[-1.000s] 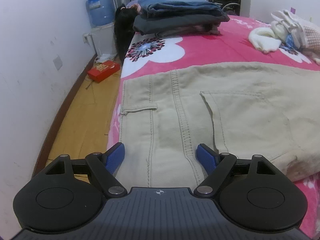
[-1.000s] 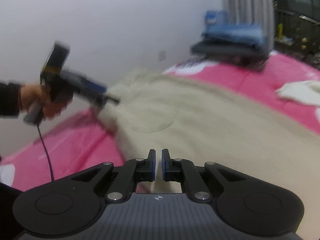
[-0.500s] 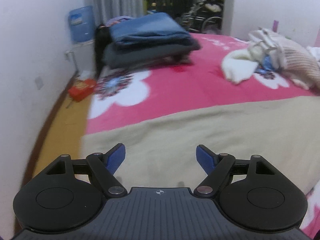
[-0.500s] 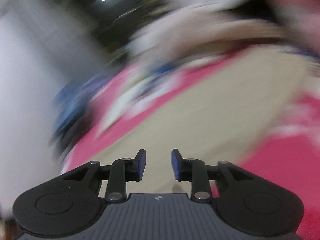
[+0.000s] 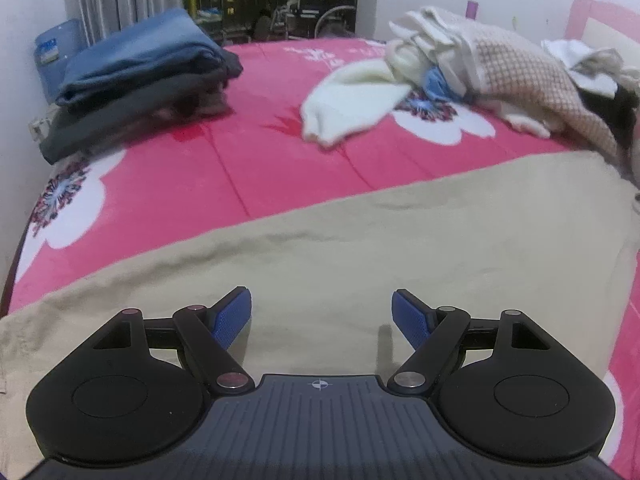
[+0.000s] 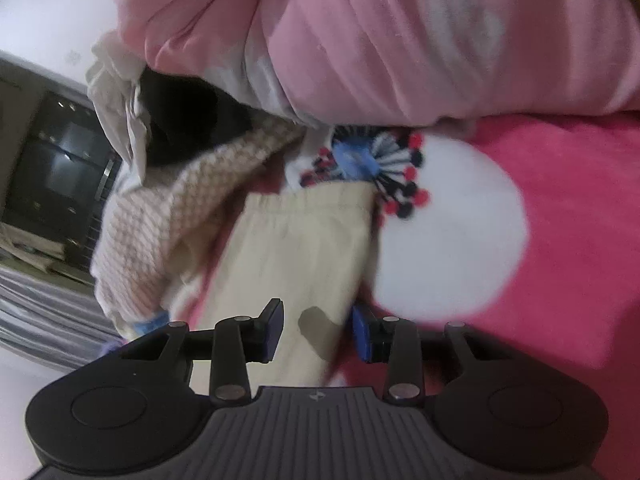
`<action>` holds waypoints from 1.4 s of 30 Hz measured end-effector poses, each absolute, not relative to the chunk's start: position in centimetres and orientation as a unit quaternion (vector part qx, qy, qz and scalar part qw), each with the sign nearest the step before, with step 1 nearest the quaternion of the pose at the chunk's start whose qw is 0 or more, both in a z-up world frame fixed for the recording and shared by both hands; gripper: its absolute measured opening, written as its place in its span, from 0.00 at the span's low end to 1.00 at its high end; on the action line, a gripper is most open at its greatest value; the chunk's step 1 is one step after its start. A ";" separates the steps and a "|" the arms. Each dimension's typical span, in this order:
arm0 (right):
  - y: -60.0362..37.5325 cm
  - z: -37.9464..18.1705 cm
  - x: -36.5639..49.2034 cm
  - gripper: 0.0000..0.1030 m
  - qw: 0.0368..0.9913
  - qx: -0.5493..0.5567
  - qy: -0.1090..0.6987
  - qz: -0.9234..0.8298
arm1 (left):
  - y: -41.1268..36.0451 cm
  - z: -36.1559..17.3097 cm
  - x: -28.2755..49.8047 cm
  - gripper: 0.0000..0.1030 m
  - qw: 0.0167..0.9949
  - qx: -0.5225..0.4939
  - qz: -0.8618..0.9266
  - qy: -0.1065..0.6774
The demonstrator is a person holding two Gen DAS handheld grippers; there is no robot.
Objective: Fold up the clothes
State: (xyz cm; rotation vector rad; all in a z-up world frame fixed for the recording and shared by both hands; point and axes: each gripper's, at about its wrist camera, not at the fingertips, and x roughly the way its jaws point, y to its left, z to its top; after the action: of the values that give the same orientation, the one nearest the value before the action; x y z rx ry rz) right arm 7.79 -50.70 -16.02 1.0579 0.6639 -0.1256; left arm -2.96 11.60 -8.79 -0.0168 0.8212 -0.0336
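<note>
Beige trousers (image 5: 360, 248) lie spread flat across the pink flowered bed (image 5: 248, 160). My left gripper (image 5: 322, 316) is open and empty just above the trousers' middle. In the right wrist view a trouser leg end (image 6: 304, 240) lies on the bed (image 6: 560, 220), its hem toward a pink pillow. My right gripper (image 6: 318, 332) is open over that leg end, with one fingertip on each side of the cloth and nothing gripped.
A stack of folded blue and grey clothes (image 5: 140, 84) sits at the bed's far left. A heap of unfolded white and checked garments (image 5: 480, 76) lies at the far right, and also shows in the right wrist view (image 6: 168, 216). A big pink pillow (image 6: 400, 32) lies beyond the hem.
My right gripper opened from shut and swung fast from the waist end to the leg end. My left gripper stayed open and turned from the pocket area toward the trousers' middle.
</note>
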 end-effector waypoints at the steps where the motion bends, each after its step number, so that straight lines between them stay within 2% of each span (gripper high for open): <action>1: -50.9 -16.2 8.0 0.37 0.810 0.498 0.304 -0.056 | 11.6 -8.9 -2.9 0.76 0.915 -0.009 -0.016 0.403; 5: -51.3 -17.4 9.4 0.30 0.807 0.519 0.278 -0.049 | 11.7 -9.6 -2.4 0.76 0.910 -0.008 -0.008 0.415; 7: -51.4 -17.9 10.0 0.17 0.803 0.530 0.269 -0.048 | 11.7 -9.8 -2.3 0.76 0.908 -0.005 -0.005 0.420; 11: -51.7 -18.4 10.3 0.07 0.800 0.542 0.256 -0.035 | 11.7 -10.1 -2.3 0.76 0.906 0.000 -0.004 0.423; 23: -46.9 -10.6 9.4 0.06 0.856 0.469 0.214 0.038 | 12.0 -10.3 -2.6 0.76 0.910 -0.002 -0.004 0.416; 33: -34.9 -3.1 8.8 0.06 0.886 0.369 0.217 0.178 | 12.4 -10.7 -3.3 0.76 0.917 -0.018 -0.004 0.398; 42: -23.7 -1.5 7.5 0.06 0.846 0.364 0.244 0.304 | 13.2 -10.9 -3.9 0.76 0.923 -0.045 -0.008 0.381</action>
State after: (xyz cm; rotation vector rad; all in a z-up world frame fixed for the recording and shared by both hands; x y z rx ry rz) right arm 7.49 -23.71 -1.49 0.7685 0.5141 0.6402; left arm -3.91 13.21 -10.86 -0.0931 0.7829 -0.0171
